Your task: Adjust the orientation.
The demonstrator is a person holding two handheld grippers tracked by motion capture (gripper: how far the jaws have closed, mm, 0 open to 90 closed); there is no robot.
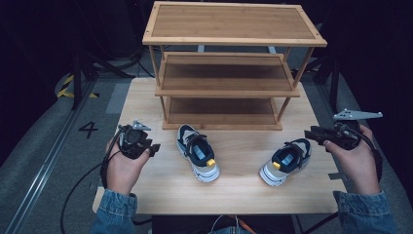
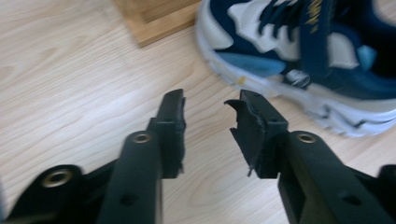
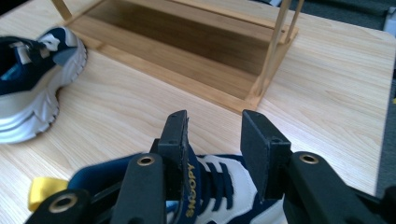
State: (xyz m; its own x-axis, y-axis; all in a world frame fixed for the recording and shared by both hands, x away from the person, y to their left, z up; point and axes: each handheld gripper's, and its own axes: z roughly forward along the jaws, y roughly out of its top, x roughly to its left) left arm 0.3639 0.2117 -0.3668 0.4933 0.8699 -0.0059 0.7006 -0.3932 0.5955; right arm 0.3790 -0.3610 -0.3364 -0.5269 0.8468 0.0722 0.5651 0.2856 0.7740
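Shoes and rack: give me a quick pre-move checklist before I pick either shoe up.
1. Left hand-held gripper open: ok.
2. Right hand-held gripper open: ok.
3. Left shoe free on the table, not gripped: ok.
4. Right shoe lies under the right jaws; contact: cannot tell.
5. Rack bottom shelf free of items: ok.
6. Both shoes upright on their soles: ok.

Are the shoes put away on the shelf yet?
Not yet. Both shoes, the left shoe and the right shoe, sit on the table in front of the rack, whose shelves are bare. The left gripper and right gripper are open, holding nothing.
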